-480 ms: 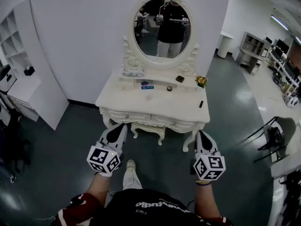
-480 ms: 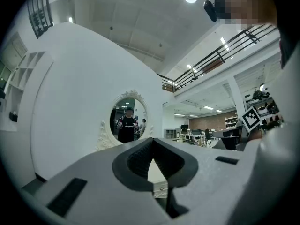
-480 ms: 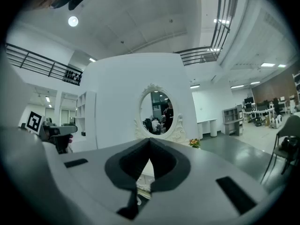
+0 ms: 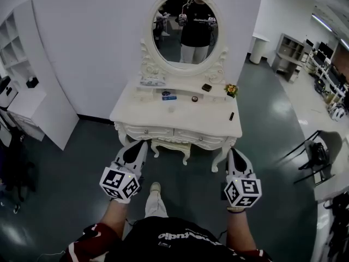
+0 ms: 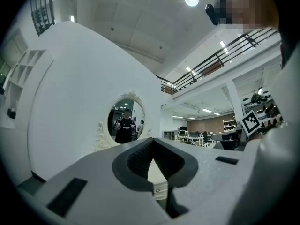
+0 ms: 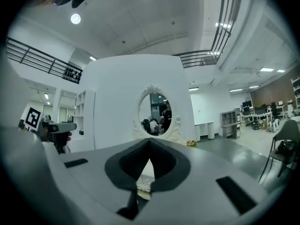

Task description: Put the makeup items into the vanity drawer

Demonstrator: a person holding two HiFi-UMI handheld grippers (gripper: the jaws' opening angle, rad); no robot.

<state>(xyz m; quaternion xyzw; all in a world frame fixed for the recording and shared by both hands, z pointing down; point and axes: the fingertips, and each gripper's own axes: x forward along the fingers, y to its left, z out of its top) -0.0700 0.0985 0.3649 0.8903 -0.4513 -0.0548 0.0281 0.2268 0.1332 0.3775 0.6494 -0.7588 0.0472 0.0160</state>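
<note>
Vanity surface [image 4: 180, 121] lies well ahead of left tongs [image 4: 138, 146] and right tongs [image 4: 233, 153] (both closed, empty); open drawer [image 4: 204, 140] first.

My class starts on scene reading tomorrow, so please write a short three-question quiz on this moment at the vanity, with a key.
1. True or false: the drawers of the vanity stand open.
2. What does the left gripper hold? A) a lipstick B) nothing, its jaws are shut C) a brush
3. What stands at the back right corner of the vanity's top?
Key: 1 false, both fronts are closed; 2 B; 3 the small bunch of flowers.
</note>
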